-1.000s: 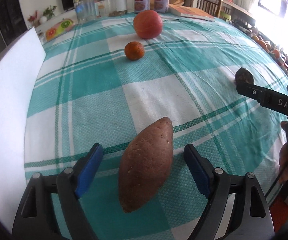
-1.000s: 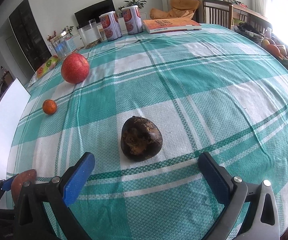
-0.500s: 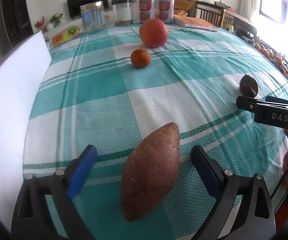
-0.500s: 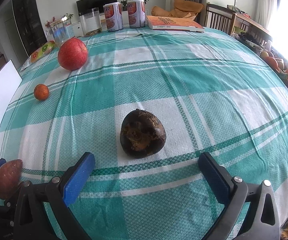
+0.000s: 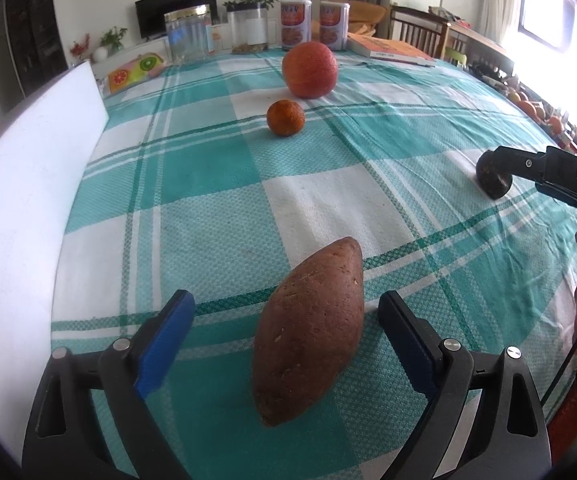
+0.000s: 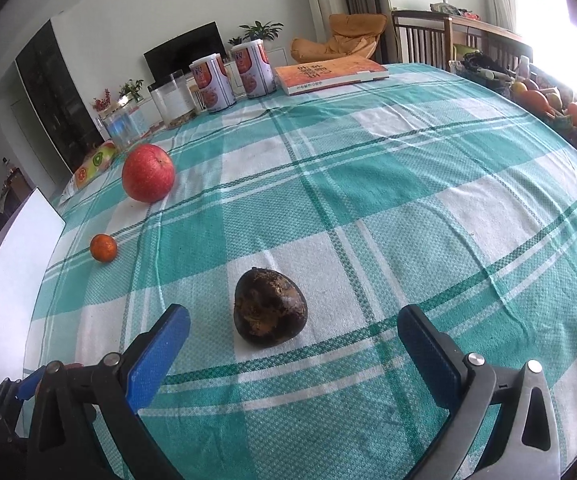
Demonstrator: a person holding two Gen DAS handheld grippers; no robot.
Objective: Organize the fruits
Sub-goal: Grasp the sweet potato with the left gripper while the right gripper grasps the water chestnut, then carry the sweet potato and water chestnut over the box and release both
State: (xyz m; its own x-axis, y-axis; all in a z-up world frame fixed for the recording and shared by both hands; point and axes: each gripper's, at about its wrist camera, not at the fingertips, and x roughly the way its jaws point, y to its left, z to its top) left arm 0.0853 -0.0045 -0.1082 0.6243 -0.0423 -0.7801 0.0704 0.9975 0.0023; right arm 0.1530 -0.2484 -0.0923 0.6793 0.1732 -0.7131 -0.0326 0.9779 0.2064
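Note:
A brown sweet potato [image 5: 308, 332] lies on the teal checked tablecloth [image 5: 208, 168] between the fingers of my open left gripper [image 5: 286, 312], touching neither pad. A dark round fruit [image 6: 269, 313] lies just ahead of my open right gripper [image 6: 294, 324], between its spread fingers; it also shows in the left wrist view [image 5: 492, 182], partly behind the right gripper's body. A red apple [image 5: 309, 69] and a small orange [image 5: 285, 117] sit farther back; they also show in the right wrist view as the apple [image 6: 148, 173] and the orange [image 6: 103, 247].
A white board [image 5: 20, 200] runs along the table's left edge. Two cans [image 6: 228, 76], clear jars [image 5: 186, 32], a book [image 6: 328, 74] and a fruit-print packet [image 5: 136, 72] stand at the far end. More fruit [image 6: 544, 100] sits beyond the right edge.
Both wrist cameras tilted up a little, showing more of the room. The sweet potato and the dark fruit lie where they were. Both grippers stay open.

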